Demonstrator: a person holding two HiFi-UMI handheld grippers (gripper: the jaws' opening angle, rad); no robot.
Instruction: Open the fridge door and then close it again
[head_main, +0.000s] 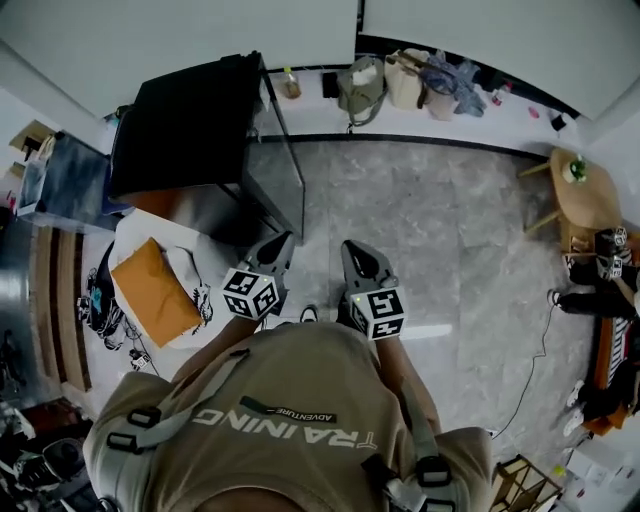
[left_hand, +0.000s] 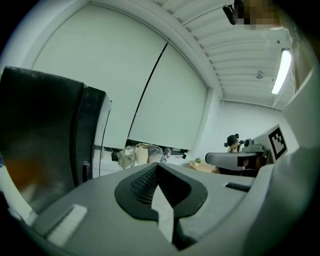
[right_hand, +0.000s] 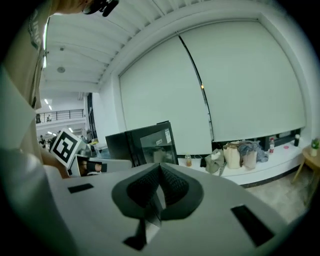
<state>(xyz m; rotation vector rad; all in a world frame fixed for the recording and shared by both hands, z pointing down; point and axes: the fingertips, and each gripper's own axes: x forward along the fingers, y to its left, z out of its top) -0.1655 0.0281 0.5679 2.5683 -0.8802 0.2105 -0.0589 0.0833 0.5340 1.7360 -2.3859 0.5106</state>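
Hovering short of the fridge

Left claw and right claw are both pinched shut on nothing, side by side above the floor. The black fridge stands just ahead-left, neither claw touching it.

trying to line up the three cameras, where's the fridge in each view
Head view: the fridge is at upper left, seen from above.
Left gripper view: it fills the far left side.
Right gripper view: it stands left of centre, in the middle distance.
Shared landmark: the bags, to the right of the fridge in all three views.
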